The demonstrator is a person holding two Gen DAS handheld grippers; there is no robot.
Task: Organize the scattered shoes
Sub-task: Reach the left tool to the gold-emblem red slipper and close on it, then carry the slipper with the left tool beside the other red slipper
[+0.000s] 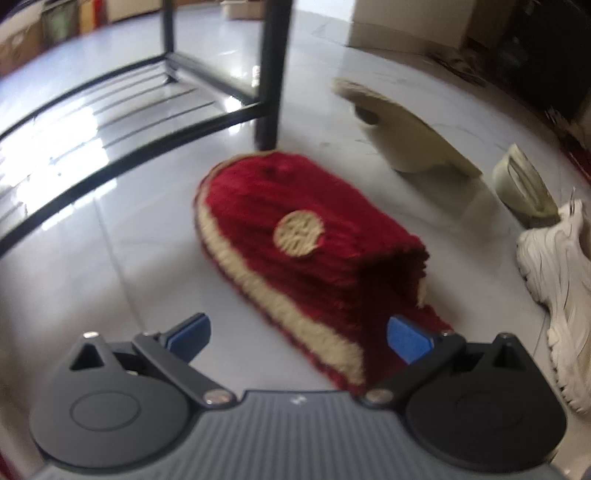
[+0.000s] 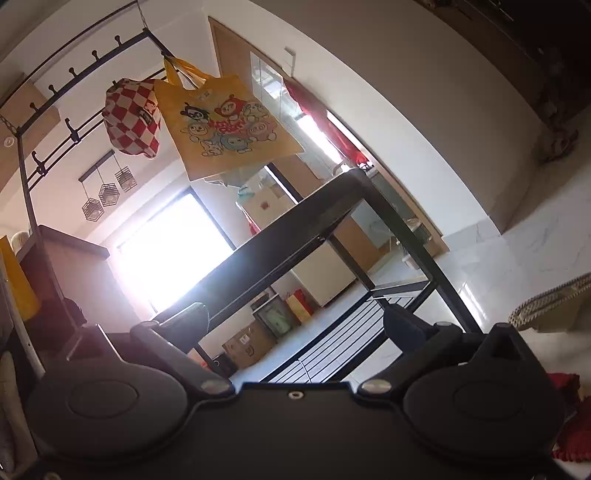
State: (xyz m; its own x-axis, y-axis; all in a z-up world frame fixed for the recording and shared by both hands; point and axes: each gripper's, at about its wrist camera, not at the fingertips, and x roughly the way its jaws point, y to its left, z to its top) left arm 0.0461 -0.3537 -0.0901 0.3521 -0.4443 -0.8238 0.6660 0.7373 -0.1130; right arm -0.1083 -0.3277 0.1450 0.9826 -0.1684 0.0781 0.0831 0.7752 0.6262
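A red plush slipper (image 1: 295, 240) with a cream side band and a round cream badge lies on the white tiled floor, its heel end reaching between my left gripper's fingers. My left gripper (image 1: 297, 334) is open, blue pads on either side of the heel, not touching it. A beige slipper (image 1: 410, 129) lies tipped on its side beyond it, a second beige slipper (image 1: 524, 188) to the right, and a white sneaker (image 1: 557, 295) at the right edge. My right gripper (image 2: 295, 325) is open and empty, tilted up toward the black rack (image 2: 325, 218).
The black metal shoe rack (image 1: 269, 74) stands just behind the red slipper, its slatted bottom shelf (image 1: 122, 103) to the left. A yellow tote bag (image 2: 225, 122) and checkered cap (image 2: 133, 118) hang from its hooks. Cardboard boxes (image 1: 410, 26) stand at the back.
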